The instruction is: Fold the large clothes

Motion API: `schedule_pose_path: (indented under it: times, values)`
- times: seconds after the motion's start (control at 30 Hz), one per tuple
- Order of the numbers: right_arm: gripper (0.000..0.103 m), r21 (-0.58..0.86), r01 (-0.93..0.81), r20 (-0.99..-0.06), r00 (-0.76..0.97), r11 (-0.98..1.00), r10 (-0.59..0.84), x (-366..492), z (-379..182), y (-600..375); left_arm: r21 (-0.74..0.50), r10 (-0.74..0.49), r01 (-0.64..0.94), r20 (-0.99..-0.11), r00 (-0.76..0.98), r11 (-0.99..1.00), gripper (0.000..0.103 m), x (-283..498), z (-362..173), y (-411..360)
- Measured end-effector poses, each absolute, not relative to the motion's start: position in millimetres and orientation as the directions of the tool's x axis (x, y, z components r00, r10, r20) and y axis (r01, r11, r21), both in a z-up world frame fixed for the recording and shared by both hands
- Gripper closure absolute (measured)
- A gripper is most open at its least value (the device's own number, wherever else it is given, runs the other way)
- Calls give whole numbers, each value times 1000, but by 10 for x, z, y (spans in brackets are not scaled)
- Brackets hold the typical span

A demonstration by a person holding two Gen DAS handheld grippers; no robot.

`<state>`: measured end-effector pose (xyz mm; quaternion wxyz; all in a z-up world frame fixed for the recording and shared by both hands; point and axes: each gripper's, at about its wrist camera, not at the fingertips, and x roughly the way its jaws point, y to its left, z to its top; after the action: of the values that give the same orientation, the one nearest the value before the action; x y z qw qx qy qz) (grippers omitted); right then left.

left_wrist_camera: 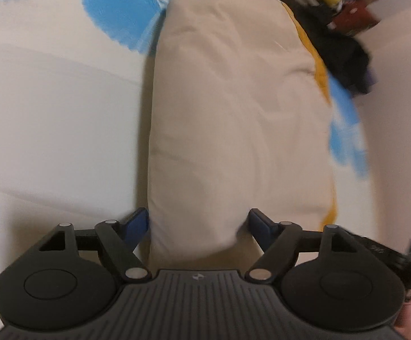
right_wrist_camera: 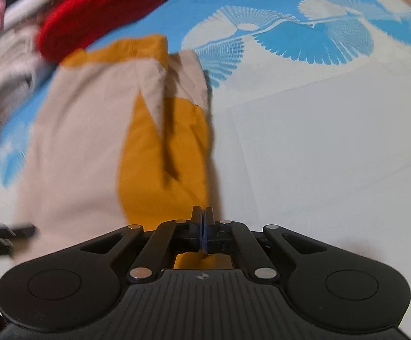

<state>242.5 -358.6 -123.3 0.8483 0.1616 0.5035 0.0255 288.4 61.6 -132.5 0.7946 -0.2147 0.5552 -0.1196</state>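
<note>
Plainly the garment (left_wrist_camera: 233,119) is soft, light cloth, beige with a mustard panel, lying in a long folded strip on the blue-and-white sheet (left_wrist_camera: 49,113). It will sag and slide wherever it is not held, so I judge the corners and folded edges the best places to take it. The left gripper (left_wrist_camera: 198,222) stands with its jaws apart, the near end of the strip between them, though the pads do not seem to press on it. The right gripper (right_wrist_camera: 203,226) has its jaws together at the mustard edge (whether cloth is actually pinched between them I cannot tell). A red cloth (right_wrist_camera: 100,14) lies beyond the strip's far end, clear of the fold.
</note>
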Motion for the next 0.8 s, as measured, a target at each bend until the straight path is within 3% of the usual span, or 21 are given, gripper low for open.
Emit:
schedule_pose_path:
  times: [0.13, 0.2, 0.23, 0.3, 0.4, 0.5, 0.6, 0.8]
  values:
    - [100, 271, 114, -822, 544, 956, 168, 2383, -1124, -3619, -176, -243, 172, -803, 544, 969, 23, 2474, -796, 185]
    - [100, 341, 91, -764, 607, 936, 219, 2375, -1029, -3714, -72, -209, 257, -806, 554, 964, 27, 2317, -870, 18]
    - [94, 361, 73, -738, 633, 930, 236, 2351, -979, -3705, -35, -179, 279, -841, 510, 960, 27, 2298, -1013, -44]
    - [83, 367, 45, -726, 638, 929, 256, 2342, -960, -3651, -53, -160, 251, -889, 429, 967, 27, 2318, -1233, -51]
    - [83, 295, 12, -758, 611, 955, 227, 2338, -1002, -3492, -54, -157, 227, -874, 461, 972, 28, 2188, -1022, -51]
    - [83, 281, 32, -709, 681, 959, 185, 2270, -785, -3430, 3, -128, 212, -787, 603, 977, 22, 1865, -624, -124]
    - [83, 248, 62, -628, 770, 967, 112, 2047, -432, -3323, 47, -99, 176, -674, 732, 983, 1, 1418, -265, -207]
    - [76, 135, 135, -545, 837, 982, -40, 1388, 48, -3080, 102, -47, 112, -497, 866, 989, 0, 682, 222, -324]
